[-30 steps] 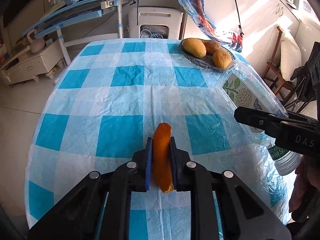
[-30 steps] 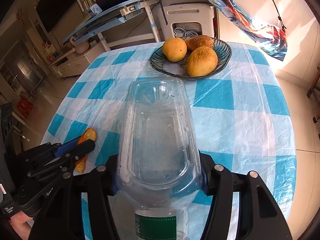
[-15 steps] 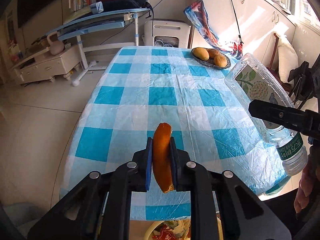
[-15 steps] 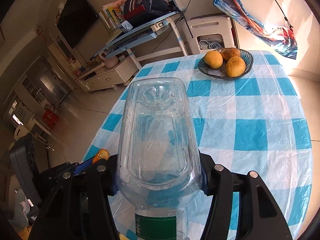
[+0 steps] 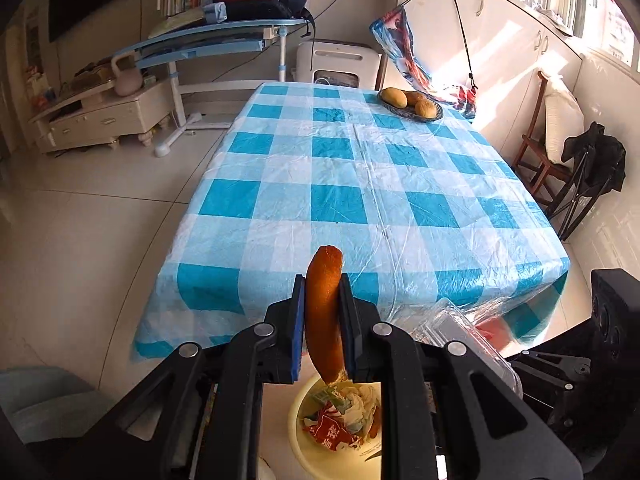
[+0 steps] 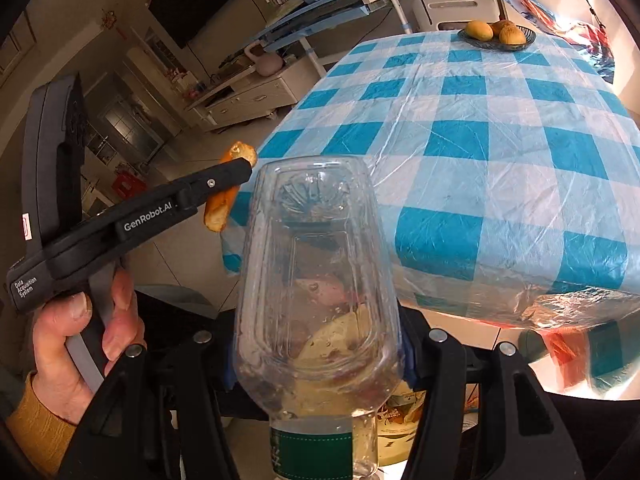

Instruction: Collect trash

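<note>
My left gripper [image 5: 322, 312] is shut on an orange peel [image 5: 325, 304] and holds it in the air off the table's near edge, above a cream bin [image 5: 320, 424] holding wrappers. The peel also shows in the right wrist view [image 6: 226, 194], held by the left gripper [image 6: 236, 172]. My right gripper [image 6: 316, 364] is shut on a clear empty plastic bottle [image 6: 316, 280], base forward, over the bin [image 6: 400, 420]. The bottle shows low at the right of the left wrist view [image 5: 464, 332].
The table with a blue checked cloth [image 5: 360, 184] lies ahead, with a bowl of fruit [image 5: 412, 102] at its far right corner. A wooden chair with a cushion [image 5: 548, 136] and a black folded stand [image 5: 588, 184] are on the right. A desk [image 5: 208, 44] stands behind.
Both grippers have drawn back off the table and lowered, carrying the peel and the bottle. The bin now shows below them.
</note>
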The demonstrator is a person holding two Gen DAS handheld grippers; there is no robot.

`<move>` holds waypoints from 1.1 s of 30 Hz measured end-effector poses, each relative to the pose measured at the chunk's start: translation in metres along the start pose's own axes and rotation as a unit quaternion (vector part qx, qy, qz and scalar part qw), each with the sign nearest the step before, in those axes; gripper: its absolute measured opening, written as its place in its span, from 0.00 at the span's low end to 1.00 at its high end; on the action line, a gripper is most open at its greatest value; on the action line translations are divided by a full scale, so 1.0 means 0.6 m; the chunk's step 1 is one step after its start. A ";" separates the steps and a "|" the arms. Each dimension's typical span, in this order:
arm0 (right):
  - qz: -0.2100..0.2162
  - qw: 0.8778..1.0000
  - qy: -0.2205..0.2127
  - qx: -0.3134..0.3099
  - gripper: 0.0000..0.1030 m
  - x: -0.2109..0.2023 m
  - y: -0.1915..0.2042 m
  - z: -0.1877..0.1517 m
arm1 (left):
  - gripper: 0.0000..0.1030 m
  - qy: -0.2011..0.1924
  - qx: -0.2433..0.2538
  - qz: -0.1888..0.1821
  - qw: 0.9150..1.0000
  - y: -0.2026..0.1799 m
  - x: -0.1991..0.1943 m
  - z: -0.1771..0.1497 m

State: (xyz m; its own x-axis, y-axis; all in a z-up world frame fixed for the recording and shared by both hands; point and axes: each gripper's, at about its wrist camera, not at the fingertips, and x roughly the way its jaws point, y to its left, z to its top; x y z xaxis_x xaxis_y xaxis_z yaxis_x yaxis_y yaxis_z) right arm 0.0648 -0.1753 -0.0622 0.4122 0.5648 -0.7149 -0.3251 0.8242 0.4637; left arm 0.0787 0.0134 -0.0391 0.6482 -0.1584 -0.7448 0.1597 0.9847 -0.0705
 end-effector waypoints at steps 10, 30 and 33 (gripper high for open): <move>-0.061 0.998 0.033 0.000 0.68 0.022 -0.003 -0.017 | 0.15 0.076 0.025 -0.037 0.996 -0.030 -0.010 -0.119; -0.178 0.951 -0.252 -0.019 0.91 -0.141 0.014 -0.017 | 0.93 -0.147 -0.018 0.095 0.984 0.005 -0.137 -0.089; -0.185 0.949 -0.252 -0.027 0.91 -0.139 0.018 -0.019 | 0.93 -0.161 -0.023 0.095 0.982 0.008 -0.147 -0.091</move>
State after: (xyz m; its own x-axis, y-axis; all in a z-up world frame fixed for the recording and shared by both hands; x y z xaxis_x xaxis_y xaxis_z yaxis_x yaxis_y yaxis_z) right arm 0.0174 -0.2141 -0.0039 0.8577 0.1966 -0.4752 -0.1166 0.9743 0.1926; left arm -0.0182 0.0360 -0.0100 0.8656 0.0215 -0.5003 -0.0166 0.9998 0.0142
